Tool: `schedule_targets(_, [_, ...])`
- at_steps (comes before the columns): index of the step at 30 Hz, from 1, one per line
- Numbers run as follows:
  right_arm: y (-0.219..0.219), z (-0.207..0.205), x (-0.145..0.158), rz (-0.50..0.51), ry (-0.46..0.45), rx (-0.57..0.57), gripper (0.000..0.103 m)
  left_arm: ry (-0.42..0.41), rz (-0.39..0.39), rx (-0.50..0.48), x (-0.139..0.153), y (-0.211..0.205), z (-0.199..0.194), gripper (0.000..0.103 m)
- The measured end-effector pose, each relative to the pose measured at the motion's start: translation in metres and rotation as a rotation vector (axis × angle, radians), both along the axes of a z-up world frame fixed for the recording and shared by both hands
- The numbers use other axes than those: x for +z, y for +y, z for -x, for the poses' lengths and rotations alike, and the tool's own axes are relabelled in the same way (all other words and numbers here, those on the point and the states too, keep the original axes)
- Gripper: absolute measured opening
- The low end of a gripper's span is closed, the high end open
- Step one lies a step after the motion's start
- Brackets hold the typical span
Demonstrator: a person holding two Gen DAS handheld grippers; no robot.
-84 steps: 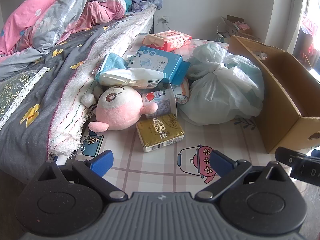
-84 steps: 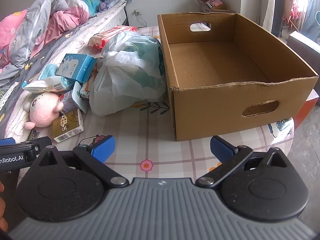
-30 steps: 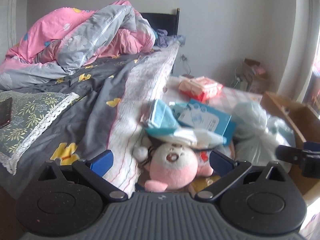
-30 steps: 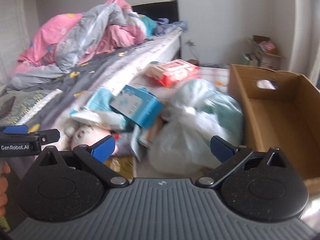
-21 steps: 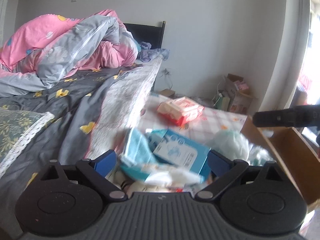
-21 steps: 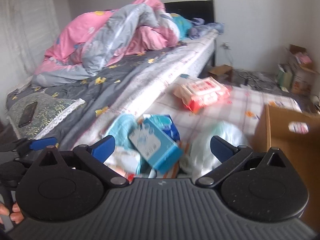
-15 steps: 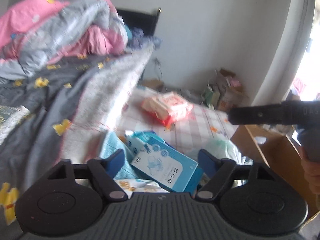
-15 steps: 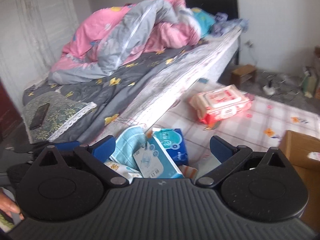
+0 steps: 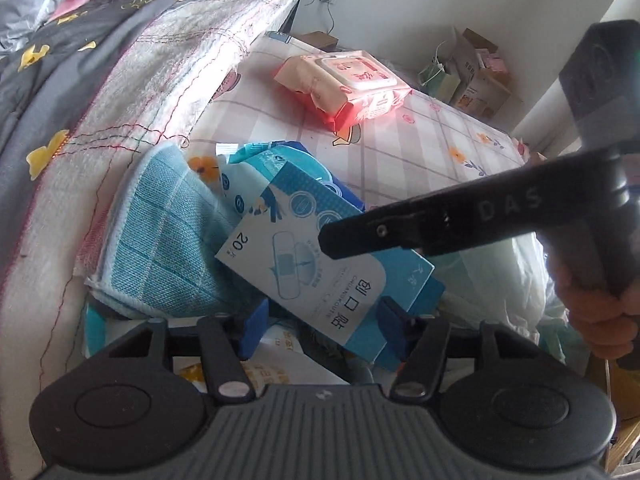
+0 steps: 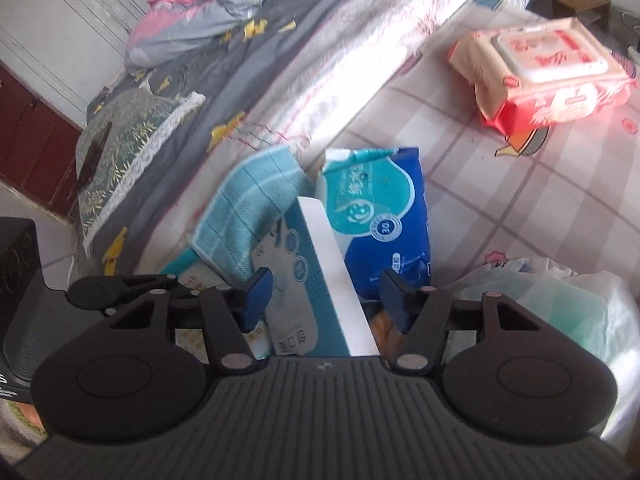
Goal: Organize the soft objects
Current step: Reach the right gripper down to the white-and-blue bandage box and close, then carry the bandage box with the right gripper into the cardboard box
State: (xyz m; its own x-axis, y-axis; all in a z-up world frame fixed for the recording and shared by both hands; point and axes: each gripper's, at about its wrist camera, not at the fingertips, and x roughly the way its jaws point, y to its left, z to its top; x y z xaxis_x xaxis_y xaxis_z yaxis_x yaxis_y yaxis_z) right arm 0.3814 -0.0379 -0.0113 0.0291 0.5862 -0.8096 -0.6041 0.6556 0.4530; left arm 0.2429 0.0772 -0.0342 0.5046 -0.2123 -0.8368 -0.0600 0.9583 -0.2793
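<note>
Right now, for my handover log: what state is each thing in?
Left claw: open, jaws just been closing, plaster box between them, no grip visible.
Right claw: open, jaws just been closing around the same box.
Plaster box: closed, lying tilted.
Wet wipes pack: lid shut, lying flat.
Blue cloth: folded, leaning on the bed.
Plastic bag: bulging.

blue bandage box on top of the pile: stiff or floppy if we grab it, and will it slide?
Blue bandage box looks like thin printed carton with crisp edges: probably stiff, light, crushable under a hard squeeze. It lies tilted against the folded blue cloth, so a push would likely slide or tip it.
</note>
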Motion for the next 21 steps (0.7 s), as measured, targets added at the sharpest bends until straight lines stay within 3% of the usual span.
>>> schedule_targets(6, [-0.007, -0.01, -0.019, -0.028, 0.098, -0.001, 0.047, 0.03, 0.031, -0.002, -0.003, -0.002, -0.01, 0.078])
schedule_targets(8, [-0.009, -0.011, -0.023, -0.047, 0.124, -0.011, 0.041, 0.041, 0.048, 0.006, -0.006, -0.002, -0.013, 0.08])
schedule_targets(12, [-0.011, -0.011, -0.026, -0.065, 0.136, -0.035, 0.04, 0.031, 0.085, 0.046, -0.006, 0.001, -0.014, 0.079])
schedule_targets(15, [-0.015, -0.01, -0.021, -0.09, 0.155, -0.058, 0.034, -0.012, 0.096, 0.054, 0.006, 0.001, -0.009, 0.077])
schedule_targets(18, [-0.016, -0.006, -0.01, -0.126, 0.17, -0.059, 0.02, -0.085, 0.105, 0.039, 0.027, -0.002, -0.003, 0.072])
schedule_targets(21, [-0.01, 0.006, 0.006, -0.131, 0.137, -0.045, 0.02, -0.136, 0.061, 0.018, 0.045, -0.011, 0.002, 0.073])
